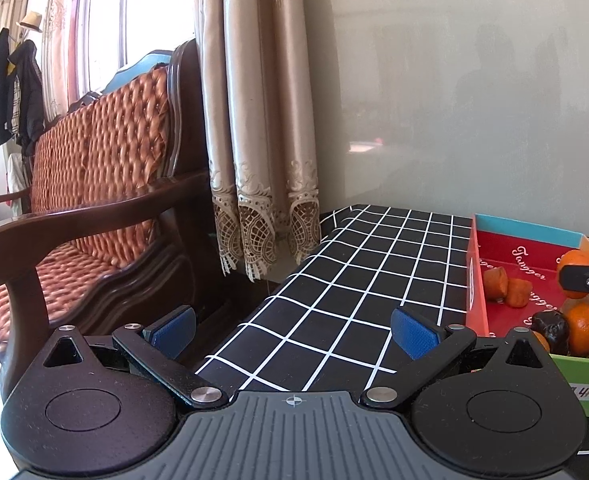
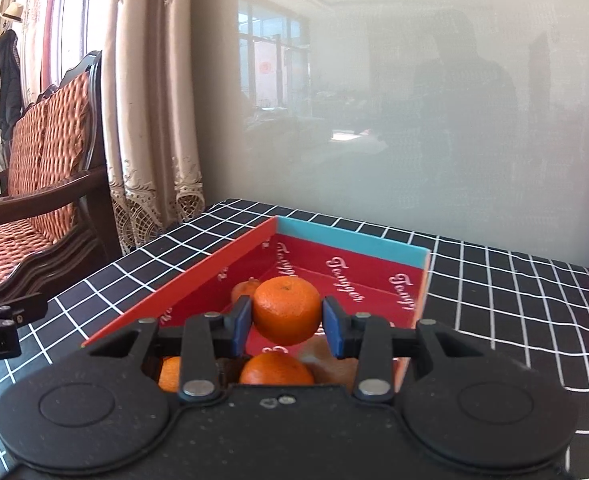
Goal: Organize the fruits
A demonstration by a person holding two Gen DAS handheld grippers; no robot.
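The right gripper (image 2: pixel 287 326) clamps a round orange mandarin (image 2: pixel 287 309) above the red cardboard box (image 2: pixel 374 276), so carry it gently, while the left gripper (image 1: pixel 293 326) gapes wide, empty.

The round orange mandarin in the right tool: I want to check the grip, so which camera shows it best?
The right wrist view. There the round orange mandarin sits centred, with the right tool shut on its two sides above the red cardboard box. The left wrist view shows only part of it at the frame's right edge, behind a finger.
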